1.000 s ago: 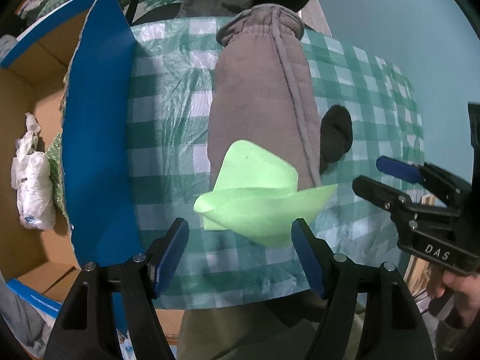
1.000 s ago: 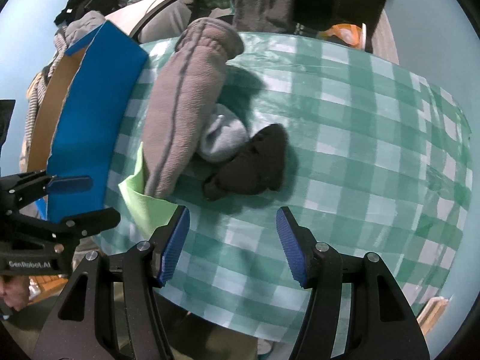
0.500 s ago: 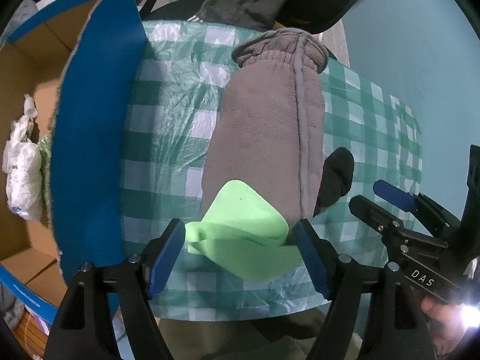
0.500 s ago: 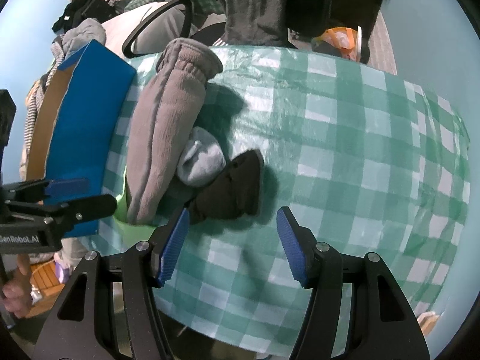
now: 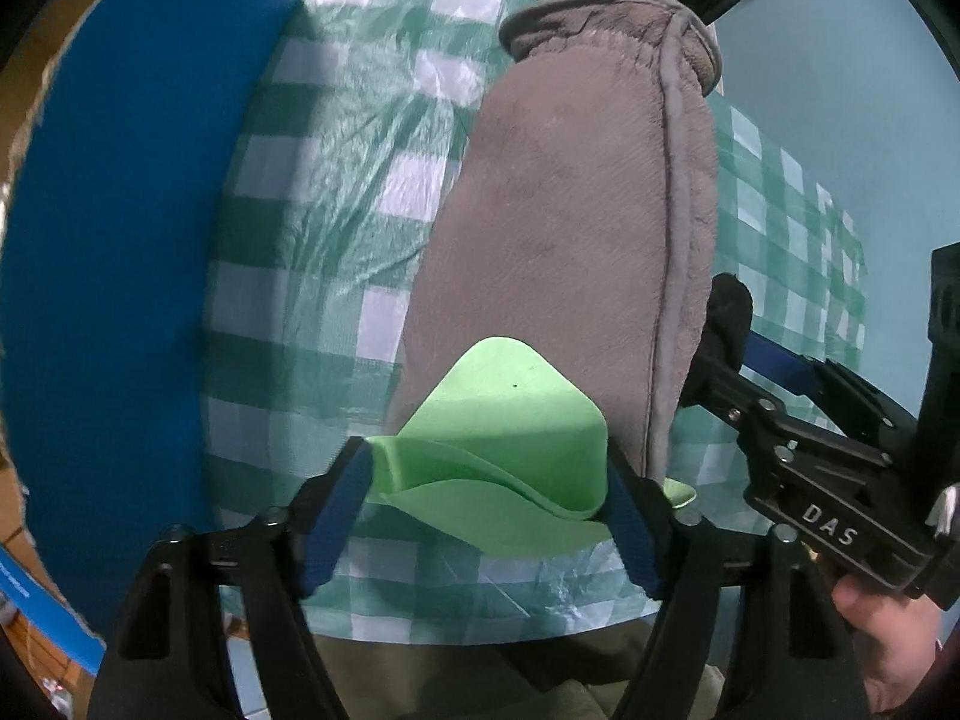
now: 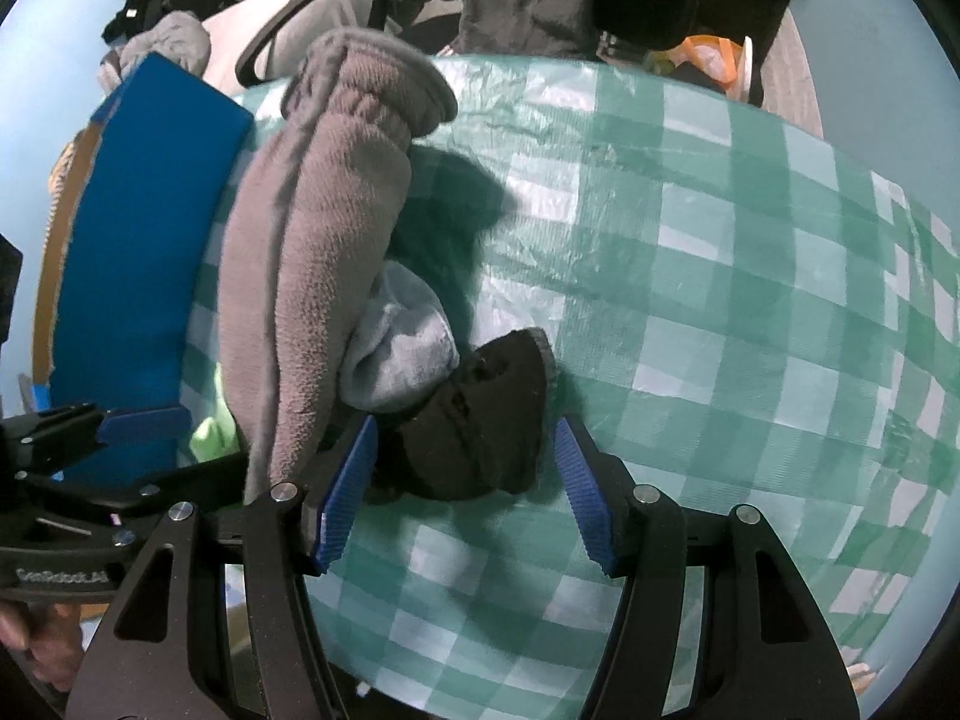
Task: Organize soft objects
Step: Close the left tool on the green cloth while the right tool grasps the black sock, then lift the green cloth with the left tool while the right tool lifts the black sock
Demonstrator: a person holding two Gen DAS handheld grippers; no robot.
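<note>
Left tool [image 5: 489, 486] — seemingly around green sheet [image 5: 504, 456]

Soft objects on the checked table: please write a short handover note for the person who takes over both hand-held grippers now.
Left hand-held gripper: jaws have just been closing around the green foam sheet; the pads touch its edges, a firm grip is uncertain.
Right hand-held gripper: open, straddling the black sock, not pressing it.
Grey mitten lies on the checked table, a light grey sock against it.
Blue-sided cardboard box stands left of the table.
Done: no item here stowed yet.
Left: probably grasp and sort all four.
</note>
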